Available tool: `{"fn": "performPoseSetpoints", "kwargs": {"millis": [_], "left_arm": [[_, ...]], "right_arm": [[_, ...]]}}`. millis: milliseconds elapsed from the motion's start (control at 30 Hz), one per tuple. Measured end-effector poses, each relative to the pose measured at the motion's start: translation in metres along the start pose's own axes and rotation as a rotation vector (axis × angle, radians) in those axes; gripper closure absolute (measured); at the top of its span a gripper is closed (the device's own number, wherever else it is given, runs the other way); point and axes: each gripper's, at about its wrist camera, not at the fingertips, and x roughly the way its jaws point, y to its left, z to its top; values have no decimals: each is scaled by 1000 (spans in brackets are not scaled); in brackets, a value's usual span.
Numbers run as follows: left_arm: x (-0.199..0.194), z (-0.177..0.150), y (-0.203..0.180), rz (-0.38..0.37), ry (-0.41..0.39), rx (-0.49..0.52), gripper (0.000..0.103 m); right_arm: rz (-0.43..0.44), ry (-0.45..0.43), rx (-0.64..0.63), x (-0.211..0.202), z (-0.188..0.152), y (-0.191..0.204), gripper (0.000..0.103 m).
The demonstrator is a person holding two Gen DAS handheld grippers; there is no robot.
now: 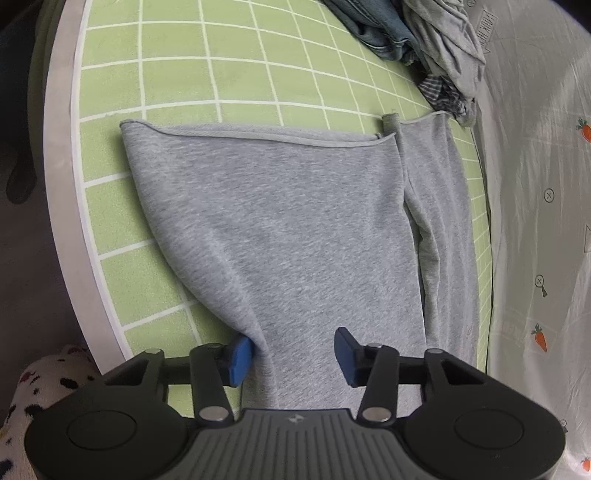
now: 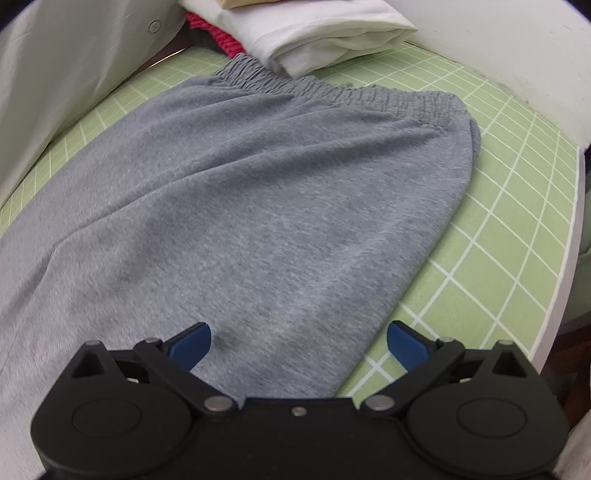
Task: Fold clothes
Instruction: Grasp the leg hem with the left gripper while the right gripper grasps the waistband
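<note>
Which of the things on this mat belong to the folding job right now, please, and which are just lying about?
In the job:
- grey sweatpants, spread flat on the green grid mat
- left gripper, jaws astride a ridge of the cloth
- right gripper, jaws apart over the cloth

Lying about:
- heap of jeans and grey clothes
- folded white clothes
- red knit

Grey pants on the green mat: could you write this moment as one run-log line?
item: grey pants flat on green mat | left tool: open, straddling fabric | right tool: open over pants | fold: not begun
</note>
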Motion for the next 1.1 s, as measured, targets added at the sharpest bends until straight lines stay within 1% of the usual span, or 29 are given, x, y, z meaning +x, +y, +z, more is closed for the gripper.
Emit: {"fn": "performPoseSetpoints", "kwargs": {"millis": [167,267,367,467,533,567,600,700,767,800,833,900,933,967,1000,1033,1100], "left_arm": [[4,9,10,-43,22,-129,56],[5,11,14,-60,28,-182,56],[5,12,14,-61,32,-198,57],[7,13,11,-38,37,-195,67],[9,15,11,-21,40,-193,86],[10,15,12,-18,42,-198,89],[11,16,14,-14,45,-202,90],[13,19,22,-48,55,-249,90],[12,18,26,-65,54,-261,90],[12,17,27,-71,49,-257,90],[12,15,26,-65,43,-250,93],[11,13,25,-54,33,-238,100],[11,12,25,-50,28,-234,101],[11,12,25,-48,19,-236,101],[10,11,25,-47,11,-237,101],[9,10,24,-46,2,-238,102],[4,9,15,-32,-32,-183,102]], "right_arm": [[3,-19,146,0,11,-11,0],[1,-13,171,3,15,-13,0],[-1,-11,192,4,17,-15,1],[-6,-12,209,4,18,-17,4],[-7,-15,215,4,19,-18,11],[-6,-17,217,4,20,-19,14],[-5,-18,220,3,21,-20,16],[2,-23,245,4,24,-24,16],[8,-24,270,4,27,-27,17],[11,-26,277,4,28,-28,22],[17,-30,283,4,29,-29,27],[41,-38,290,2,32,-34,60],[58,-35,297,2,34,-37,65],[73,-32,310,1,36,-41,75],[86,-30,326,1,37,-46,88],[100,-29,341,0,37,-50,94],[136,-40,367,-5,37,-59,98]]}}
